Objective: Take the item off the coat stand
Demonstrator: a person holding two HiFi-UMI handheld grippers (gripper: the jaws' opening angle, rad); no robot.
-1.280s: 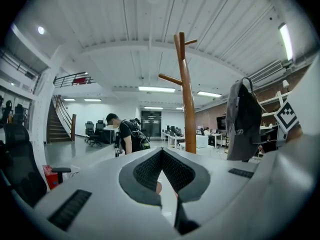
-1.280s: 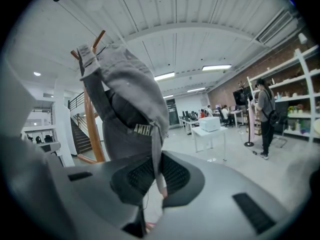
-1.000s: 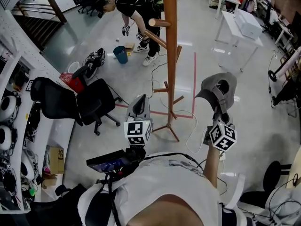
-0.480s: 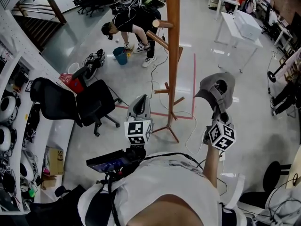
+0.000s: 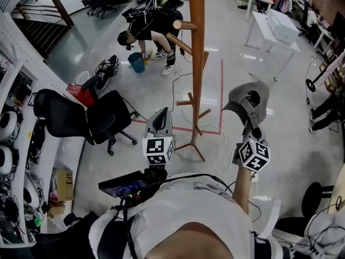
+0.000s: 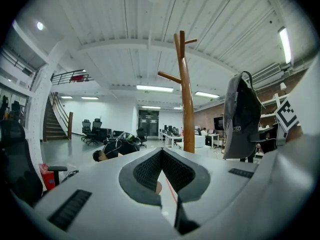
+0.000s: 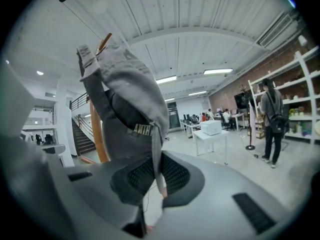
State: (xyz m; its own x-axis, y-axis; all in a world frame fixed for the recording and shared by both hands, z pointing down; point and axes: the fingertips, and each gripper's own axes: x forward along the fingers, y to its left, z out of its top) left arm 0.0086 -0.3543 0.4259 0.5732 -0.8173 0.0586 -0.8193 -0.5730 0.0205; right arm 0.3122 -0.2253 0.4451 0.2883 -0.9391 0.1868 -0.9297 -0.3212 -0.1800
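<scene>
One grey cap hangs off the one wooden stand, to its right. The right gripper has its jaws pinched on the cap's strap. White lettering inside the cap is too unclear to read. The left gripper has its jaws together, with nothing between them. Each gripper carries one marker cube.

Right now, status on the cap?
Right gripper shut on grey cap, by its strap. Cap off the coat stand, held beside it. Left gripper shut, empty. Nothing snagging.
</scene>
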